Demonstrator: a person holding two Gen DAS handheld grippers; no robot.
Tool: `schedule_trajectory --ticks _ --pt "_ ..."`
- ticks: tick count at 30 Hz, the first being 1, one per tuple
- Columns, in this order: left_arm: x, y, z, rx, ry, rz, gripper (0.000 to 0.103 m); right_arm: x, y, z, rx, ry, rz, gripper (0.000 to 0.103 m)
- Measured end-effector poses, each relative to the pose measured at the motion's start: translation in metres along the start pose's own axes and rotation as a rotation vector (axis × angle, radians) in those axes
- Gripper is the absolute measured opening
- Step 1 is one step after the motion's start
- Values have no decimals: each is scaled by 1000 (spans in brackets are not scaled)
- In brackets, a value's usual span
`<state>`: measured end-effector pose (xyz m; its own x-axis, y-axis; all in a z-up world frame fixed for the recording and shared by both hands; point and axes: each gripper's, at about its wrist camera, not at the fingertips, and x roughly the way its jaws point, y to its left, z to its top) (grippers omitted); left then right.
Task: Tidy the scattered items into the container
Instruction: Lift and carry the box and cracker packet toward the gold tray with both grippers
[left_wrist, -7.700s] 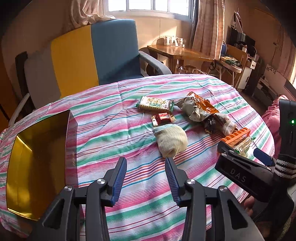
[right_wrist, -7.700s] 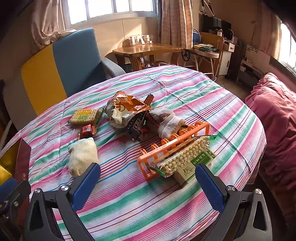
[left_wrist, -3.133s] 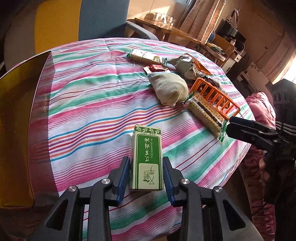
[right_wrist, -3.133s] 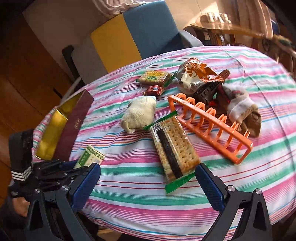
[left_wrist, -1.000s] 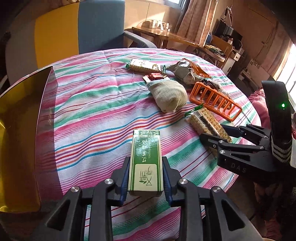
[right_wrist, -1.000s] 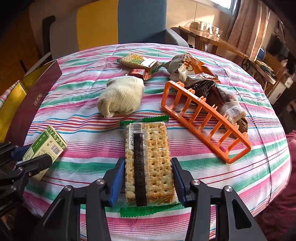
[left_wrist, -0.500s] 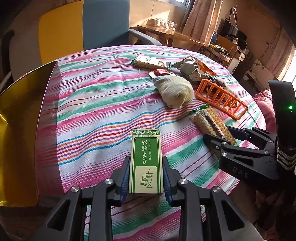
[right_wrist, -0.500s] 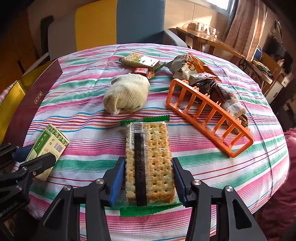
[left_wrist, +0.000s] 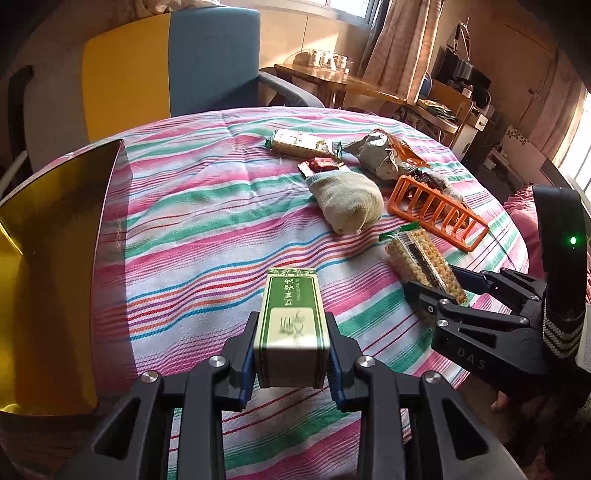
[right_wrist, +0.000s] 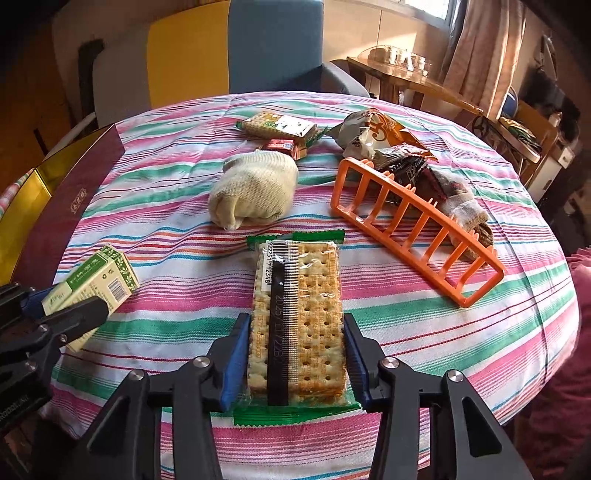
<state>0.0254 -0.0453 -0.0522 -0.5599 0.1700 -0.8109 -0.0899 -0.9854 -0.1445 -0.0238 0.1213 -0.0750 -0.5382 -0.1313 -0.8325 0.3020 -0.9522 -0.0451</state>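
Observation:
My left gripper (left_wrist: 291, 363) is shut on a green and white carton (left_wrist: 291, 317), held above the striped table. The carton also shows in the right wrist view (right_wrist: 92, 284). My right gripper (right_wrist: 293, 363) is shut on a clear pack of crackers (right_wrist: 297, 317), also visible in the left wrist view (left_wrist: 421, 262). The gold-lined box (left_wrist: 48, 266) with a maroon outer wall (right_wrist: 62, 206) stands open at the table's left edge, left of both grippers.
On the striped cloth (left_wrist: 207, 229) lie a cream rolled sock (right_wrist: 255, 192), an orange rack (right_wrist: 413, 225), a crumpled snack bag (right_wrist: 376, 133), a green cracker pack (right_wrist: 280, 127), a small red packet (right_wrist: 282, 147) and a brown sock (right_wrist: 461, 206). A blue and yellow chair (left_wrist: 166, 62) stands behind.
My left gripper has lifted the carton's front end higher and come closer to it. My right gripper stays closed on the cracker pack and has shifted slightly.

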Motion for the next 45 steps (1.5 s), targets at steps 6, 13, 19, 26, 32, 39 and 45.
schedule_trajectory --ticks 6,13,19,26,32,39,45 --pt "-23 5 8 -13 -60 12 31 -17 -1 5 -9 -47 1 48" --pt "-44 27 14 -62 -121 37 30 -26 16 8 -58 -77 10 48" --pt "-37 30 10 -75 -84 -26 31 -19 17 5 -56 -55 11 48" --pt "-5 13 8 -29 20 -44 42 -16 11 3 -24 -53 19 48" --pt "14 7 7 15 39 10 31 -10 7 2 -9 -39 30 48" --pt "1 11 6 1 3 10 31 -6 3 2 1 -35 28 48" --pt "-14 17 5 -22 -32 1 31 -12 6 6 -8 -52 31 48"
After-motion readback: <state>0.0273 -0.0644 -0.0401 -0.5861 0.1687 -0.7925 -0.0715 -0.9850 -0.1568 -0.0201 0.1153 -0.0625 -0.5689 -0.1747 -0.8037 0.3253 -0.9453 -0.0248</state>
